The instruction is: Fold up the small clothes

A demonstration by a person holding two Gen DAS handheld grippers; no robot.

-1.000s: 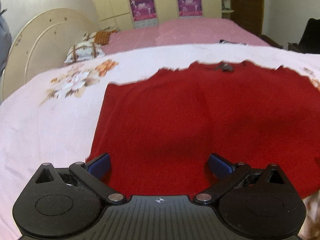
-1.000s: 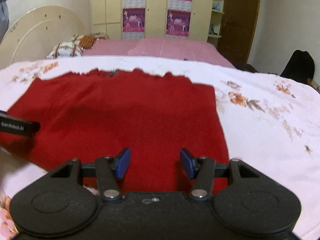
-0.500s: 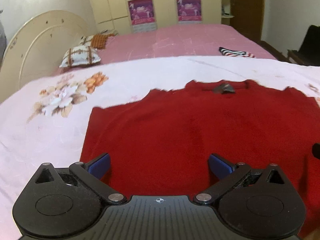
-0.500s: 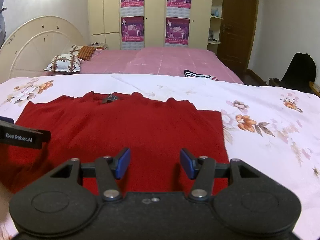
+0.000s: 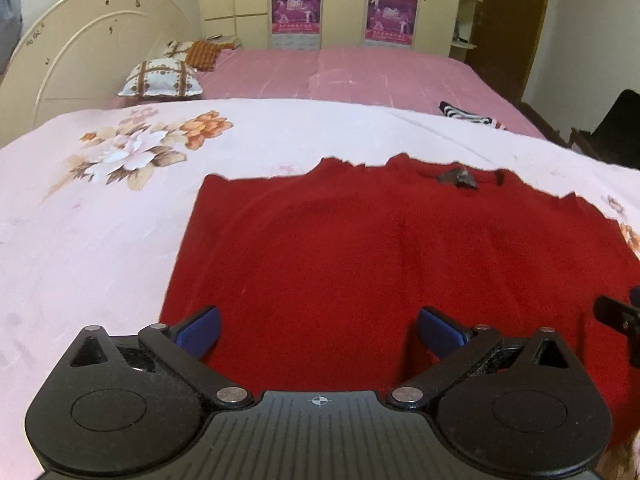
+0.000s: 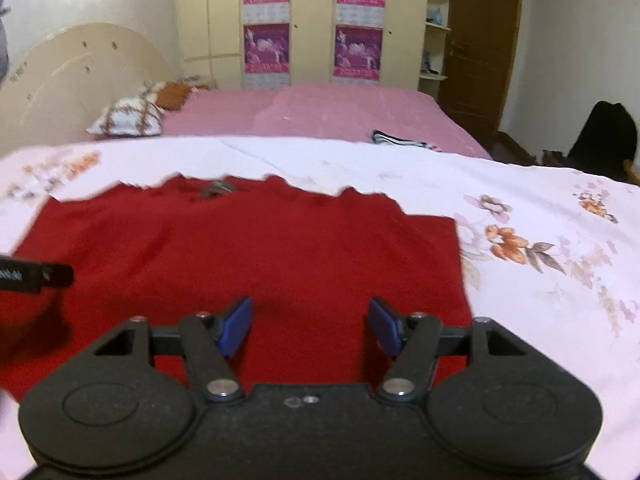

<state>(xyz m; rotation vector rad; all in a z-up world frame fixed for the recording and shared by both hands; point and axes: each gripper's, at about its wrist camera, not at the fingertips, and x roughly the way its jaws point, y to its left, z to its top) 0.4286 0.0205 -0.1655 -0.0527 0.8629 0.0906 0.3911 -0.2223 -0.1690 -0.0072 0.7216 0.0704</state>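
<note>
A red knit garment [image 5: 360, 256] lies flat on a pink floral bedsheet [image 5: 100, 220], its neck label [image 5: 458, 178] at the far edge. It also shows in the right wrist view [image 6: 248, 256]. My left gripper [image 5: 318, 330] is open and empty over the garment's near left part. My right gripper [image 6: 310, 326] is open and empty over the near right part. The right gripper's tip shows at the right edge of the left wrist view [image 5: 618, 318]; the left gripper's finger shows at the left of the right wrist view [image 6: 36, 276].
Behind is a pink bed [image 5: 352, 76] with a patterned pillow [image 5: 160, 80] and a striped cloth [image 5: 468, 114]. A cream headboard [image 5: 92, 52] stands at the left, a wardrobe with posters [image 6: 312, 28] at the back, a dark chair [image 6: 604, 140] at the right.
Both grippers have lifted and drawn back from the garment, so more of the bed and room shows. The jaws have stayed open and the garment has not moved.
</note>
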